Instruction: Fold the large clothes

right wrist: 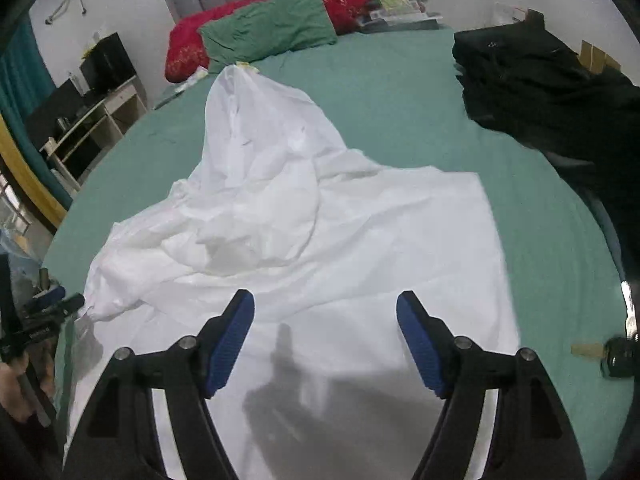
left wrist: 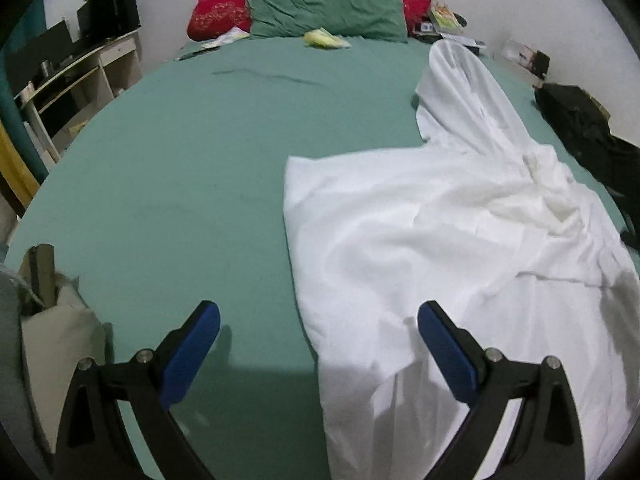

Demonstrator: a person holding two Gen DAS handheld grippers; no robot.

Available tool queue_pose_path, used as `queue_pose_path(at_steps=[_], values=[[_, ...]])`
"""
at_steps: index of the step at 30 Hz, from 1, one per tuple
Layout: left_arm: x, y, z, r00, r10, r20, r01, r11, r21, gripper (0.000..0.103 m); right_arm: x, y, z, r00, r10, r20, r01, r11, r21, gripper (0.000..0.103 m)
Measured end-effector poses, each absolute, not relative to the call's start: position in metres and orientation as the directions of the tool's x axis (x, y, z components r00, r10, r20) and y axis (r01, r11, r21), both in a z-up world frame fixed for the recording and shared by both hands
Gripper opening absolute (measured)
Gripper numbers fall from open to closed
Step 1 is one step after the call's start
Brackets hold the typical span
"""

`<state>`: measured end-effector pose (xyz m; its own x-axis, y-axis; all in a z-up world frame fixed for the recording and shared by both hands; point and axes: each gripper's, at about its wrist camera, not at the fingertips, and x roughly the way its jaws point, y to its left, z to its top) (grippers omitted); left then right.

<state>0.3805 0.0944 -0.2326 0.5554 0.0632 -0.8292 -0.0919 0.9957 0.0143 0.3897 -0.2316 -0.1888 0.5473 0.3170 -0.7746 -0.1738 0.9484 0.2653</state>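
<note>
A large white garment [left wrist: 460, 248] lies rumpled on the green bed sheet [left wrist: 180, 168], one long part stretched toward the pillows. My left gripper [left wrist: 318, 312] is open and empty, hovering over the garment's left edge near the bed's front. In the right wrist view the same white garment [right wrist: 320, 232] spreads under my right gripper [right wrist: 325, 300], which is open and empty above its near part. The other gripper shows at the left edge [right wrist: 48, 308], near a bunched corner of the cloth.
A green pillow [left wrist: 324, 8] and red pillow [left wrist: 220, 8] lie at the headboard. A pile of black clothes [right wrist: 540, 80] sits on the bed's right side. A desk with shelves [left wrist: 76, 72] stands left of the bed. Keys [right wrist: 616, 356] lie at the right.
</note>
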Motion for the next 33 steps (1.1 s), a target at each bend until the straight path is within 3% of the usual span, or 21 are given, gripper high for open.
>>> queue_pose_path(at_steps=[5, 10, 12, 13, 17, 24, 33], values=[[0.379, 0.102, -0.237, 0.545, 0.050, -0.837, -0.125, 0.992, -0.022, 0.099, 0.442, -0.184, -0.193, 0.540, 0.389, -0.747, -0.331, 0.914, 0.236, 0.072], [0.379, 0.105, -0.251, 0.517, 0.068, -0.853, -0.126, 0.992, 0.002, 0.099, 0.499, -0.161, -0.214, 0.509, 0.393, -0.766, -0.336, 0.910, 0.243, 0.068], [0.381, 0.108, -0.258, 0.496, 0.061, -0.866, -0.133, 0.991, -0.006, 0.099, 0.510, -0.155, -0.220, 0.486, 0.426, -0.763, -0.349, 0.895, 0.278, 0.044], [0.380, 0.109, -0.260, 0.494, 0.058, -0.868, -0.137, 0.991, -0.012, 0.099, 0.512, -0.154, -0.223, 0.474, 0.422, -0.773, -0.351, 0.895, 0.273, 0.004], [0.381, 0.109, -0.258, 0.494, 0.066, -0.867, -0.129, 0.992, 0.002, 0.099, 0.511, -0.160, -0.211, 0.556, 0.367, -0.746, -0.315, 0.923, 0.219, 0.002], [0.378, 0.105, -0.260, 0.495, 0.078, -0.866, -0.136, 0.991, 0.011, 0.099, 0.448, -0.237, -0.129, 0.686, 0.180, -0.705, -0.153, 0.983, 0.103, 0.003], [0.379, 0.097, -0.246, 0.529, 0.078, -0.845, -0.120, 0.993, 0.017, 0.099, 0.423, -0.321, -0.190, 0.564, 0.165, -0.809, 0.051, 0.971, 0.233, 0.008]])
